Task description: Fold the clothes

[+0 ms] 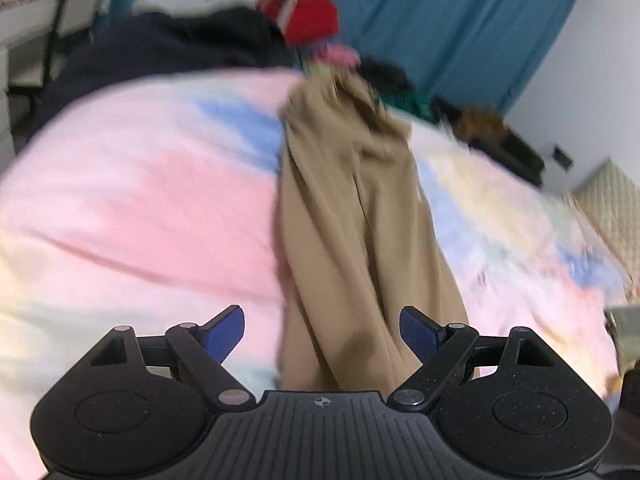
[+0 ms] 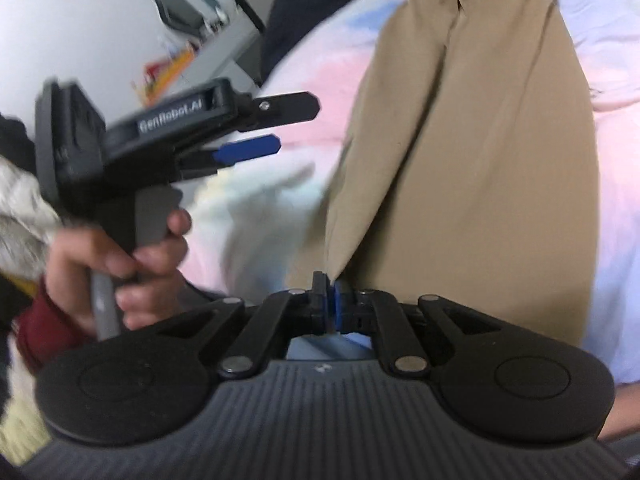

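Item: tan garment (image 2: 472, 152), one piece, lying lengthways on the bed, bunched and creased along its length; not yet folded

Location: it lies on the pastel bedspread (image 1: 140, 184), a pink, blue and yellow cover, with its near edge drawn up toward you

Hold, right: your right gripper (image 2: 329, 300) has its jaws pressed together on the near corner of the garment, cloth pinched between the blue pads. Likely reason: a pinned corner lets you pull the fabric taut and straight before a fold

Hold, left: your left gripper (image 1: 322, 336) has its jaws set wide apart, nothing between the pads; the garment's near end shows in the gap, below and ahead. The right wrist view shows it off to the side above the bedspread, carried by your hand (image 2: 120, 276) on its grey grip. Likely purpose: staged to take a second corner

Surroundings: a dark navy heap (image 1: 160, 48) and a red item (image 1: 314, 18) at the far end of the bed; teal curtain (image 1: 460, 28) behind
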Action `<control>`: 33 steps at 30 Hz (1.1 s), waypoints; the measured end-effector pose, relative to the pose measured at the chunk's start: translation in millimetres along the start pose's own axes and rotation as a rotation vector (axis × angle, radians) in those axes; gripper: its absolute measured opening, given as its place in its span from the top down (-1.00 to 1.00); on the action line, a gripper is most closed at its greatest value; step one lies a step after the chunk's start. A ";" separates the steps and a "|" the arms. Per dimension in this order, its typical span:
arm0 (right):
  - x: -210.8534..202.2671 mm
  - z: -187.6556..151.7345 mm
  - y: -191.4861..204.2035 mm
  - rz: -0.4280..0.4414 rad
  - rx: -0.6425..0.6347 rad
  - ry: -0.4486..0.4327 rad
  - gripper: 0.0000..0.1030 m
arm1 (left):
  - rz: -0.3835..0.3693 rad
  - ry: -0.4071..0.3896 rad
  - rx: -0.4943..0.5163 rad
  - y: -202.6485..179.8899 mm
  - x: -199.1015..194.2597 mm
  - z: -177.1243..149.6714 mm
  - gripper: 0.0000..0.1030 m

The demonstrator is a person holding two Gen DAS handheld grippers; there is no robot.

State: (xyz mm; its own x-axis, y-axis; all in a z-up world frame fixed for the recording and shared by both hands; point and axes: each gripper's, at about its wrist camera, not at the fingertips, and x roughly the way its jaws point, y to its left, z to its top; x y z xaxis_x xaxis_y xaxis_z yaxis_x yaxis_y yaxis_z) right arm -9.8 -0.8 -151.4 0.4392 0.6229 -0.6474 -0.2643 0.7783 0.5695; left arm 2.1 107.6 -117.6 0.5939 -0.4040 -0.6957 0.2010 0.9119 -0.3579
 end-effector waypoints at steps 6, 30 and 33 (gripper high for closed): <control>-34.8 5.3 -21.9 0.002 0.053 -0.077 -0.69 | 0.027 0.123 -0.051 9.5 21.6 -7.9 -0.68; -20.1 10.2 -120.1 -0.013 0.563 0.033 0.14 | -0.149 0.302 -0.377 39.2 37.1 -32.2 0.58; -17.2 7.4 -117.2 -0.038 0.544 0.046 0.13 | -0.131 0.289 -0.391 40.0 38.0 -33.6 0.55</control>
State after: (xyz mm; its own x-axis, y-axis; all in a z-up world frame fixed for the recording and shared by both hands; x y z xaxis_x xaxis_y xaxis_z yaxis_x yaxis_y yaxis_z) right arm 20.0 -103.3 -203.2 0.3986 0.6077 -0.6869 0.2386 0.6545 0.7174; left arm 6.5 126.2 -179.3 0.3322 -0.5676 -0.7533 -0.0800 0.7788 -0.6221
